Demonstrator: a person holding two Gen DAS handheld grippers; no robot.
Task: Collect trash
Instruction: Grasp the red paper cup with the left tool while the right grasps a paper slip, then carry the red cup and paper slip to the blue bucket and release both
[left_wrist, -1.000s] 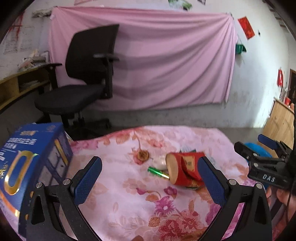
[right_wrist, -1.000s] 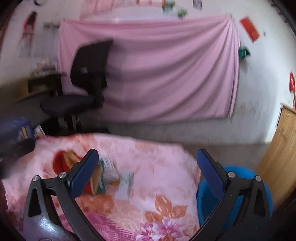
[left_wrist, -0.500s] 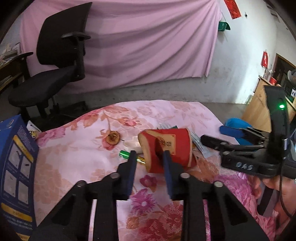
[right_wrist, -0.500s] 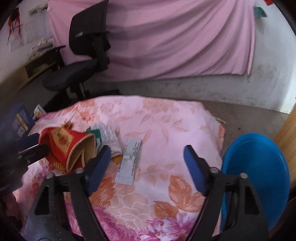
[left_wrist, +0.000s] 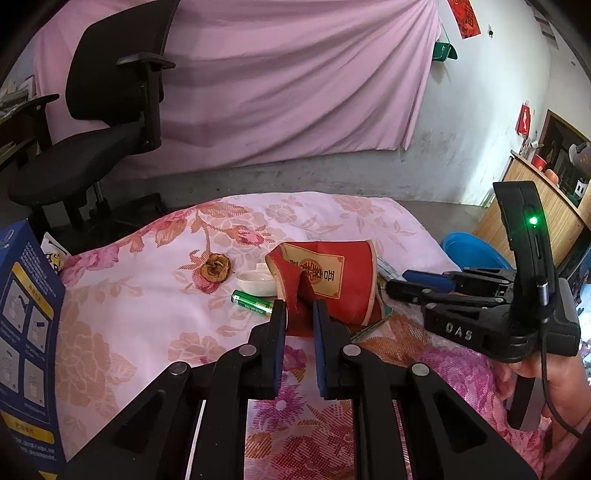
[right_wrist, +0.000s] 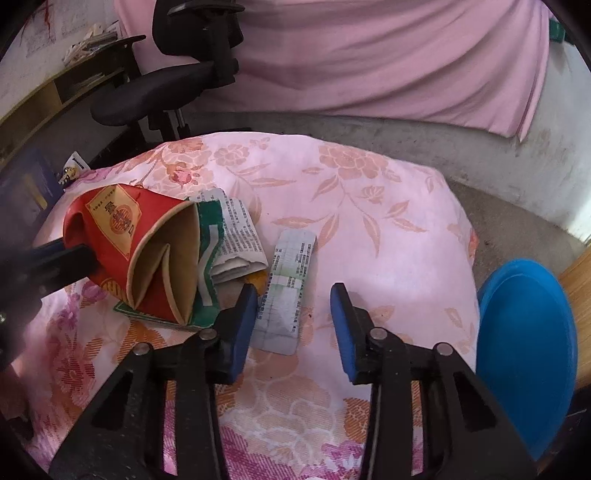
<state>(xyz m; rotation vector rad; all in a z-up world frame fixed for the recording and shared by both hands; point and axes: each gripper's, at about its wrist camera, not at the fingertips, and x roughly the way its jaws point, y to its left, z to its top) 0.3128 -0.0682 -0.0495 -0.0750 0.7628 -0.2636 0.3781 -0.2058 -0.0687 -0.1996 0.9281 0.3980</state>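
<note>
A red paper cup (left_wrist: 332, 280) lies on its side on the flowered pink cloth (left_wrist: 147, 314). My left gripper (left_wrist: 299, 314) is closing and its pads pinch the cup's dented wall; the right wrist view shows the cup (right_wrist: 110, 229) creased inward. A silvery pill strip (right_wrist: 288, 291) lies flat between the fingers of my right gripper (right_wrist: 293, 291). That gripper's jaws are closing, with the pads still clear of the strip. A green battery (left_wrist: 253, 301), a white cap (left_wrist: 255, 278) and a dried fruit slice (left_wrist: 216, 267) lie left of the cup.
A printed leaflet (right_wrist: 236, 236) and a green-white wrapper (right_wrist: 208, 258) lie under and behind the cup. A blue box (left_wrist: 26, 332) stands at the left edge. A blue bin (right_wrist: 528, 332) sits on the floor right of the table. A black office chair (left_wrist: 103, 110) stands behind.
Both grippers tipped down toward the cloth. The left one went from wide open to pinching the red cup. The right one narrowed around the pill strip.
</note>
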